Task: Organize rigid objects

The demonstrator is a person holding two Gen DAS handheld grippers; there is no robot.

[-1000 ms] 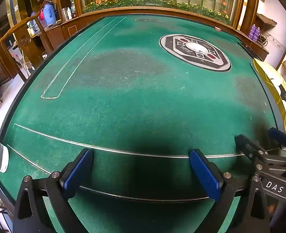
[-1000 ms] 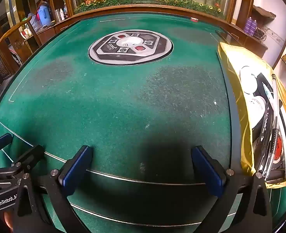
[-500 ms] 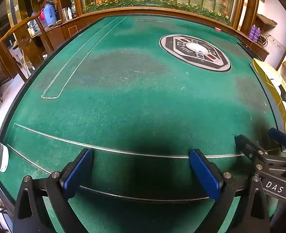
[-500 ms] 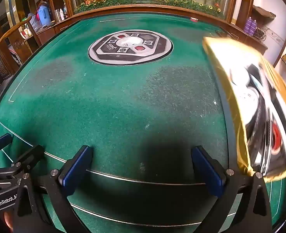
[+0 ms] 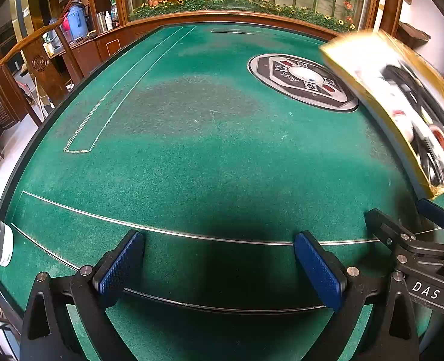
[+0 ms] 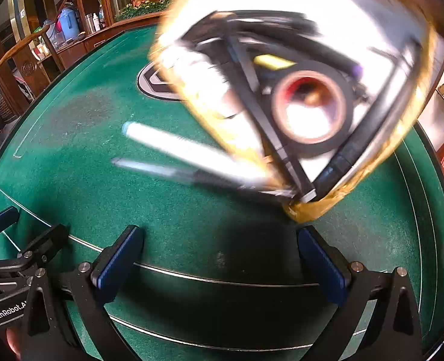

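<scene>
The gold-edged tray (image 6: 327, 207) hung tilted above the green felt surface (image 6: 167, 210), on the right side of the round grey emblem (image 5: 300, 81), and its things were sliding out. The picture was much blurred there. A roll of black tape (image 6: 312, 108) was still inside the tray, with some long black sticks and a small yellow piece (image 6: 270, 61) beside it. Two long pale objects, perhaps pens (image 6: 173, 144), were already leaving its lower corner toward the felt on the near side of the emblem. What held the tray could not be seen.

The left claw (image 5: 222, 267) was spread wide and held nothing. The right claw (image 6: 218, 267) was also spread and empty. Both hovered low over the surface, at the near edge, well apart from the emblem.

The step in hand seemed to be the emptying of the tray, so the sorting had probably not yet begun. To do it well, both claws should wait until the things lie quiet. The tape roll may roll away toward the emblem, and the thin pens will likely need a low, flat approach across their length.
</scene>
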